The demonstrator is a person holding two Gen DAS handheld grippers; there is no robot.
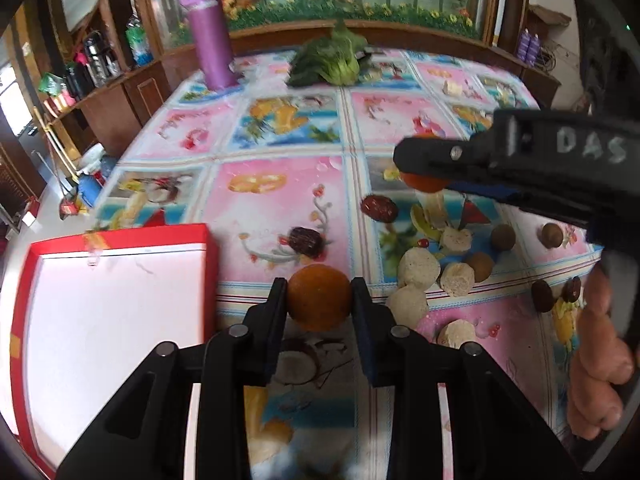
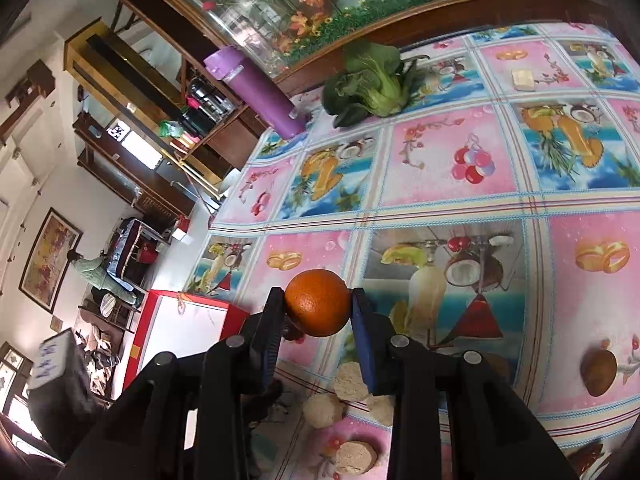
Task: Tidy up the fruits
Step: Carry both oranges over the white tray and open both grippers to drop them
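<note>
In the left wrist view, my left gripper (image 1: 319,300) is shut on an orange (image 1: 319,280), held above the patterned tablecloth just right of a red box with a white inside (image 1: 112,312). My right gripper (image 1: 420,168) reaches in from the right, shut on a second orange (image 1: 425,184). The right wrist view shows that orange (image 2: 317,303) pinched in the right gripper (image 2: 318,304), with the red box (image 2: 180,332) to the lower left. Loose on the cloth lie red dates (image 1: 379,208), brown round fruits (image 1: 503,237) and pale round pieces (image 1: 419,268).
A purple bottle (image 1: 210,36) and a green leafy vegetable (image 1: 336,60) stand at the table's far side by a wooden ledge. A person's hand (image 1: 596,360) grips the right tool. Shelves and floor clutter lie beyond the table's left edge (image 1: 120,160).
</note>
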